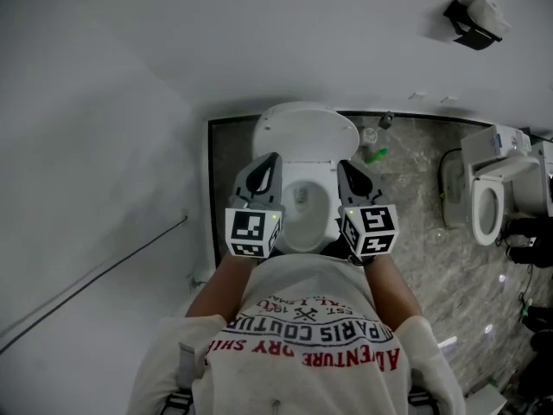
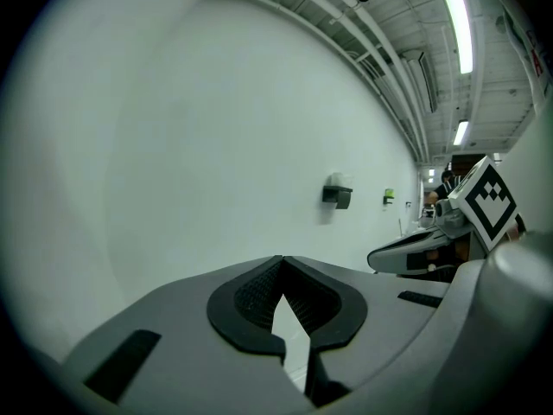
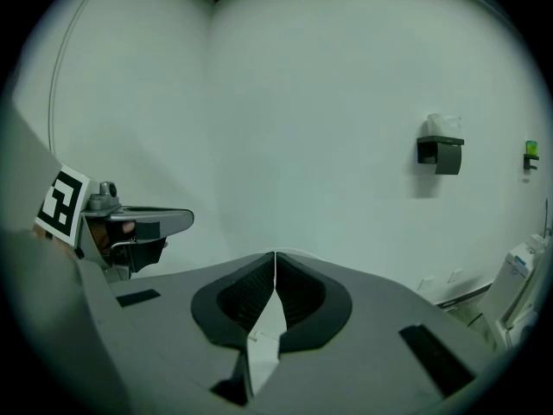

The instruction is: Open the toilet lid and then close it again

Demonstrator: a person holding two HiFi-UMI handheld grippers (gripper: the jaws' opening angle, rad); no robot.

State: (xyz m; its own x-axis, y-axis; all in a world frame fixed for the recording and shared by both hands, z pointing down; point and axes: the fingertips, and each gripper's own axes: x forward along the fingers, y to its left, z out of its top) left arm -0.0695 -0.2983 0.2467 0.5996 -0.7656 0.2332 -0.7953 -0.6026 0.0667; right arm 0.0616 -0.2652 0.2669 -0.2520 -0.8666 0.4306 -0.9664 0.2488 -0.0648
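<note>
In the head view a white toilet stands against the wall. Its lid is raised and the bowl lies open below it. My left gripper hovers over the bowl's left side and my right gripper over its right side, both pointing at the wall. Neither touches the toilet. In the left gripper view the left gripper has its jaws together with nothing between them. The right gripper looks the same in its own view, tips meeting and empty. Each gripper view mostly shows blank wall.
A second toilet stands at the right on the marble floor. A green bottle and a small container sit beside the near toilet. A paper holder hangs on the wall. A white partition closes the left.
</note>
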